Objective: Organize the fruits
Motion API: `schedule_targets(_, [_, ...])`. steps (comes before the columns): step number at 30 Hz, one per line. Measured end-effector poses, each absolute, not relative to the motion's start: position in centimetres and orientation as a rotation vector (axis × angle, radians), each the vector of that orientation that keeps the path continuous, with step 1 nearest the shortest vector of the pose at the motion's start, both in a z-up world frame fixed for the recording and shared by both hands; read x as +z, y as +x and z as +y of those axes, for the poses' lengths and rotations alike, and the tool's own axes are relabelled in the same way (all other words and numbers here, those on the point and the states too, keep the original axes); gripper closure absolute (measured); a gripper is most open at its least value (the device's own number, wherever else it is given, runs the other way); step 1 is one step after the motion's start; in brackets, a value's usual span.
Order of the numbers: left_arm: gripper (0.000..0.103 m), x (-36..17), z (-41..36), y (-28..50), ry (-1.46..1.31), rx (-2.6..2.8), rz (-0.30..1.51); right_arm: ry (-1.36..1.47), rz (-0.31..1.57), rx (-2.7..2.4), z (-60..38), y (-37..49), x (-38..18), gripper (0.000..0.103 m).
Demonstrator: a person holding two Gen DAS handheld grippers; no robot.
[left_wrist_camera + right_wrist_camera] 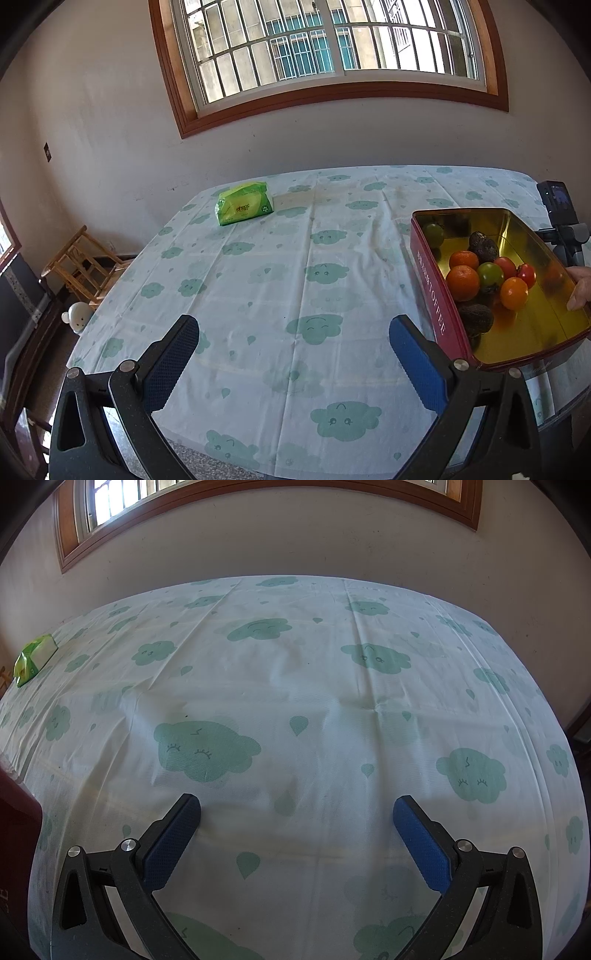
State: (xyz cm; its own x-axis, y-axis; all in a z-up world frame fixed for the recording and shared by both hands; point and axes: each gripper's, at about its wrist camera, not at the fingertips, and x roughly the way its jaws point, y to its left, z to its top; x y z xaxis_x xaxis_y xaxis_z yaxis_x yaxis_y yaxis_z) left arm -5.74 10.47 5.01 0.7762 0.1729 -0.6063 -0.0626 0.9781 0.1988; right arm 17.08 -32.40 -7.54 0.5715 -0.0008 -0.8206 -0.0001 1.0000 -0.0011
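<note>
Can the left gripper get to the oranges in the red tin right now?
Probably yes. The left gripper is open and empty, and the red tin lies just to its right with no lid on. The oranges sit on top of the pile, though a hand grips the tin's far edge.

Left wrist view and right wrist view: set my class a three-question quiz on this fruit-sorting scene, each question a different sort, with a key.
1. True or false: the left gripper is shut on an orange.
2. Multiple choice: the fruits lie in A) a wicker basket, B) a red tin with a gold inside, C) a glass bowl.
3. Short answer: what green thing lies on the tablecloth near the wall?

Key
1. False: both the left and right gripper stand open and hold nothing.
2. B; a hand touches its far rim.
3. A green tissue pack.
</note>
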Motion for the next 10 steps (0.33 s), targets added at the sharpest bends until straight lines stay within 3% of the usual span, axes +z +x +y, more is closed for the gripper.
schedule_targets(10, [0.001,5.08,10.46,-5.46,0.175,0.132,0.692,-0.001,0.962,0.000,-32.40,17.08,-7.54,0.000])
